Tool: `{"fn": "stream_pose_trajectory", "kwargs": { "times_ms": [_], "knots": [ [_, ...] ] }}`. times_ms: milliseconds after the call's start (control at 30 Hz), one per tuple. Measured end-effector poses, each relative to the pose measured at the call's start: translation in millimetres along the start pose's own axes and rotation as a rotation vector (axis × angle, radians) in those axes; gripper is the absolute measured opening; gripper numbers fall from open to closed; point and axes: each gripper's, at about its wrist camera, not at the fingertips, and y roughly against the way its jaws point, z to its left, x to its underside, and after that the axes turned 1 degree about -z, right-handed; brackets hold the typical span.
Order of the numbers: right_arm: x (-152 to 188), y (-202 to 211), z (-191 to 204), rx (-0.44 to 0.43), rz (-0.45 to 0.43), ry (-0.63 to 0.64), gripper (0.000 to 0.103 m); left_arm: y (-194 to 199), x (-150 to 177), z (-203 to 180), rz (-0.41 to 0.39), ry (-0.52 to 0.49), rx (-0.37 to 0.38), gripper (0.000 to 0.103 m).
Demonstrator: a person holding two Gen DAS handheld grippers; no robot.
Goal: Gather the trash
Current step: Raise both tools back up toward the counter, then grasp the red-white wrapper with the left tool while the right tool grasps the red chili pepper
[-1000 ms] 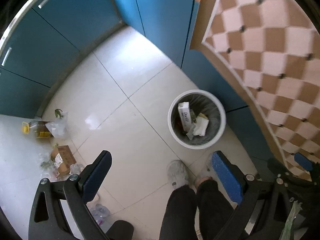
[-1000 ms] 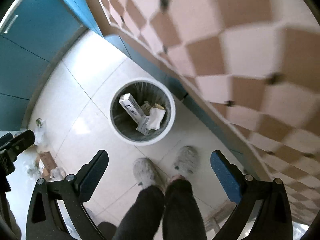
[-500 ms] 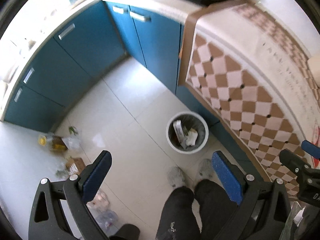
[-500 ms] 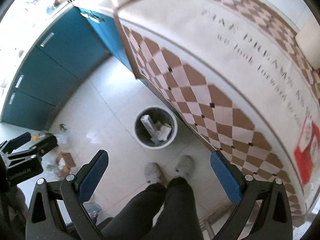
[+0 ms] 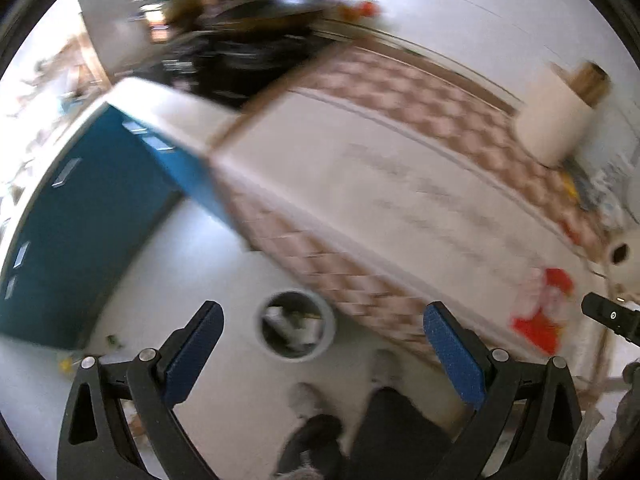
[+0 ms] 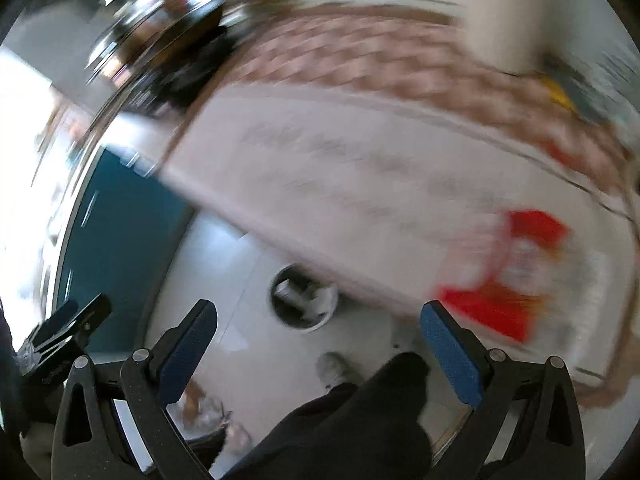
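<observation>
A round white trash bin [image 5: 295, 330] with paper and a carton in it stands on the floor far below, beside the table's hanging cloth; it also shows as the bin [image 6: 305, 300] in the right wrist view. My left gripper [image 5: 323, 324] is open and holds nothing, high above the floor. My right gripper [image 6: 318, 318] is open and holds nothing too. On the tablecloth near the right edge lies a red and white wrapper [image 5: 538, 320], seen as the wrapper [image 6: 508, 276] in the right view. Both views are blurred.
A checked tablecloth [image 5: 400, 184] covers the table; a paper roll [image 5: 556, 120] and a smaller roll [image 5: 618, 254] stand on it. Blue cabinets [image 5: 92, 232] line the left. Loose litter [image 5: 88, 354] lies on the floor by the cabinets. The person's legs [image 5: 384, 432] stand below.
Both grippers have risen and tilted up from the bin toward the tabletop. The bin now looks much smaller and the table's top has come into view. Both stay open.
</observation>
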Motion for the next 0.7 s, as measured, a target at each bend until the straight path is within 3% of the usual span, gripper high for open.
{"fn": "stream_pose_trajectory", "kwargs": {
  "times_ms": [100, 200, 267, 300, 333, 433, 500, 567, 700],
  "knots": [
    [-5, 24, -99, 0.090, -0.034, -0.168, 0.095, -30, -15, -66, 0.062, -0.080, 0.091, 0.102],
    [4, 29, -189, 0.134, -0.028, -0.338, 0.079, -63, -25, -128, 0.131, -0.176, 0.137, 0.102],
    [10, 19, -234, 0.137, -0.002, -0.426, 0.053, -84, -26, -164, 0.181, -0.229, 0.159, 0.102],
    [15, 9, -254, 0.110, 0.020, -0.458, 0.046, -90, -25, -176, 0.196, -0.251, 0.160, 0.102],
    [18, 1, -263, 0.101, 0.034, -0.466, 0.032, -97, -24, -188, 0.212, -0.276, 0.163, 0.102],
    [27, -29, -282, 0.071, 0.089, -0.466, 0.009, -116, -18, -213, 0.273, -0.328, 0.192, 0.101],
    [32, -42, -290, 0.075, 0.100, -0.468, 0.008, -126, -13, -224, 0.309, -0.349, 0.199, 0.101],
    [37, -51, -297, 0.081, 0.101, -0.469, 0.000, -133, -9, -231, 0.343, -0.350, 0.236, 0.101],
    [35, -55, -305, 0.059, 0.090, -0.459, 0.000, -141, -1, -247, 0.401, -0.343, 0.337, 0.100]
  ]
}}
